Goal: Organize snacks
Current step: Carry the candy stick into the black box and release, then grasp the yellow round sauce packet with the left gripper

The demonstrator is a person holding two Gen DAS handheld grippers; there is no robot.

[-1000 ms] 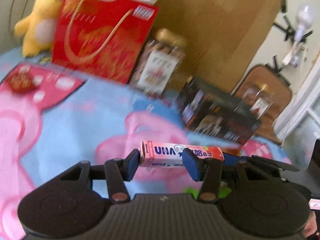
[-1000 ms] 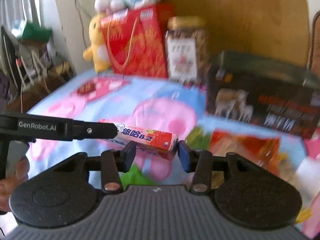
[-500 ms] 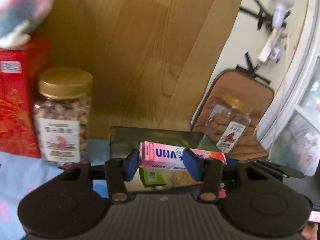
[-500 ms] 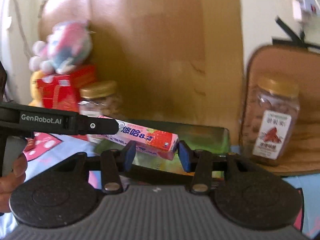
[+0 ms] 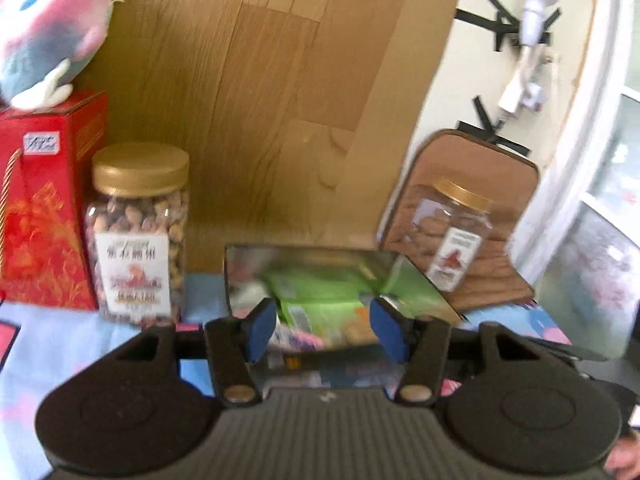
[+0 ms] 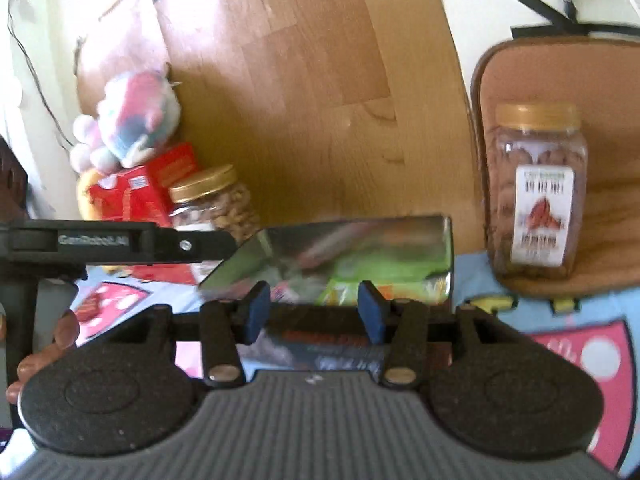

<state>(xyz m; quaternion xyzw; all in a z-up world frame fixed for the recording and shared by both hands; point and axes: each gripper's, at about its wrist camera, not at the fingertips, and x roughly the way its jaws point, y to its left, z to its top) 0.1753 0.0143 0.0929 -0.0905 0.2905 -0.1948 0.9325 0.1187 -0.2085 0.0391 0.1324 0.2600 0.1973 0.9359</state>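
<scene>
Left-wrist view has the left gripper (image 5: 323, 330) poised over the near edge of the open tin (image 5: 240, 276), its blue pads roughly half apart with nothing between them; the jaws have just been opening. The right gripper (image 6: 313, 312) hangs over the same edge, parted about as far and likewise empty. Green snack packets (image 5: 320, 296) lie inside the tin, where the shiny walls keep them together; a pink packet may lie among them, but blur prevents certainty. Left of the tin stands a nut jar (image 5: 138, 236), beyond it a red box (image 5: 44, 216) with a plush toy (image 5: 48, 28) on top. Right of the tin a second jar (image 6: 536, 192) sits on a brown cushion (image 6: 608, 120). Judging by this, one drop-off looks complete.
</scene>
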